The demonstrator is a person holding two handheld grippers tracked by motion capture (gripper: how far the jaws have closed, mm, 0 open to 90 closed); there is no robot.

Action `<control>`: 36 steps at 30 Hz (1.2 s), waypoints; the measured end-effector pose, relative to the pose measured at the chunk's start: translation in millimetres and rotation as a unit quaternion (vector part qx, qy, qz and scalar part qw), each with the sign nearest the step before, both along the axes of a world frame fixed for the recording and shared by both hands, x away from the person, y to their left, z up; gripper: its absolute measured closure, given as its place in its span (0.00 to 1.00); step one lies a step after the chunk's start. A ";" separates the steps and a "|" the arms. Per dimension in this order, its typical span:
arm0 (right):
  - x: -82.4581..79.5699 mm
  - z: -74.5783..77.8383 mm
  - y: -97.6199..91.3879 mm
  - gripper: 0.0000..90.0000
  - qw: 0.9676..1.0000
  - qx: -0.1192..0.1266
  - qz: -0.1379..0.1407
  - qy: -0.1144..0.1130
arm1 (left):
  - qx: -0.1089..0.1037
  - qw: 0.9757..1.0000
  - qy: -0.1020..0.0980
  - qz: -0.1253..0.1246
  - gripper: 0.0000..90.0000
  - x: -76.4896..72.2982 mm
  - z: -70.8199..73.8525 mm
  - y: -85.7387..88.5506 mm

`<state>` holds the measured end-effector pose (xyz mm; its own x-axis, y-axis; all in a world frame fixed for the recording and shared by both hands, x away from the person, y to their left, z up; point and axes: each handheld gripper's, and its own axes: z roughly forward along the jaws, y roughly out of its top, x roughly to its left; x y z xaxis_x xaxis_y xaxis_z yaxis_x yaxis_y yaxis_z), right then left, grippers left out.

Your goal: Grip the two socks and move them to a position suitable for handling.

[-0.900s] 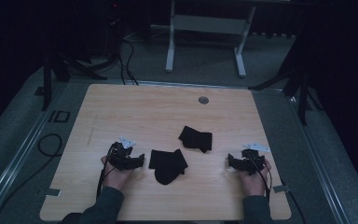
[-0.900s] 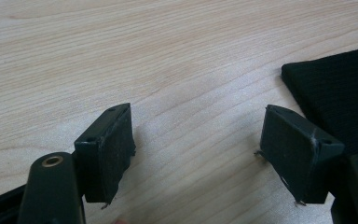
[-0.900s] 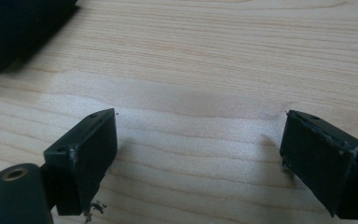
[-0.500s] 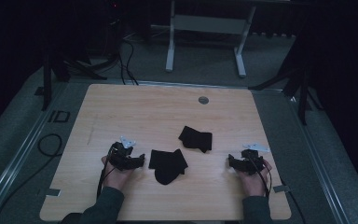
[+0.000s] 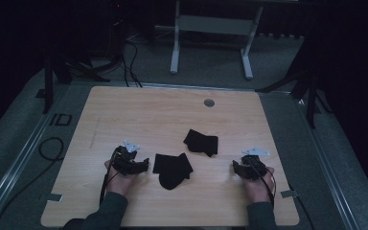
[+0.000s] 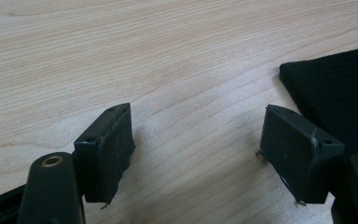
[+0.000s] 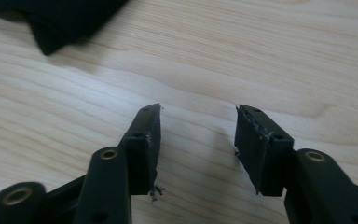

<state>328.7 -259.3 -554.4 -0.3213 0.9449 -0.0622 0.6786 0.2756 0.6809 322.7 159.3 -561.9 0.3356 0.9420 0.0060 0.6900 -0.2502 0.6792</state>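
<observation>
Near cloth [image 5: 172, 169]: black, lower centre of tabletop [image 5: 139, 115], just beside left tongs [image 5: 141, 166].
Far cloth [image 5: 201, 142]: centre, apart.
Left tongs: apart, empty.
Right tongs [image 5: 235, 167]: apart, empty.
Handling, judged: light, limp, non-fragile; pinch at nearest edge.

Two forearms reach in over the table's near edge, each hand holding a gripper low above the wood. The left gripper [image 5: 143, 165], near the left corner, has jaws spread wide; the right gripper [image 5: 235, 167], toward the right edge, has jaws parted more narrowly.
</observation>
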 end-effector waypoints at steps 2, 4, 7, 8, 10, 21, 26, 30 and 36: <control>-1.5 2.7 3.8 0.60 1.000 0.002 0.010 -0.003 | 0.000 1.000 0.000 0.000 0.29 0.0 0.0 0.0; -3.0 5.5 7.2 0.63 1.000 0.002 0.019 -0.007 | 0.000 1.000 -0.001 0.001 0.29 -0.2 -0.3 0.0; -5.0 9.0 12.4 0.63 0.999 0.002 0.035 -0.007 | 0.000 1.000 -0.002 0.001 0.29 -0.4 -0.4 0.1; -5.8 9.8 14.5 0.63 0.999 0.003 0.040 -0.008 | 0.000 1.000 -0.002 0.001 0.29 -0.4 -0.4 0.1; -7.3 11.1 18.9 0.64 0.999 0.002 0.050 -0.009 | 0.000 1.000 -0.002 0.000 0.29 -0.5 -0.4 0.2; -12.0 16.3 54.9 0.70 0.992 -0.024 0.122 -0.014 | -0.002 1.000 -0.007 0.002 0.29 -1.6 -1.5 0.3; -11.0 21.1 64.4 0.76 0.989 -0.014 0.145 -0.014 | -0.002 1.000 -0.007 0.003 0.29 -1.8 -1.2 0.0; -13.2 25.9 70.6 0.80 0.987 -0.018 0.156 -0.017 | -0.001 1.000 -0.005 0.002 0.29 -1.3 -0.8 0.0; -15.2 33.5 88.3 0.87 0.983 -0.025 0.182 -0.022 | -0.001 1.000 -0.005 0.002 0.29 -1.4 -0.8 0.0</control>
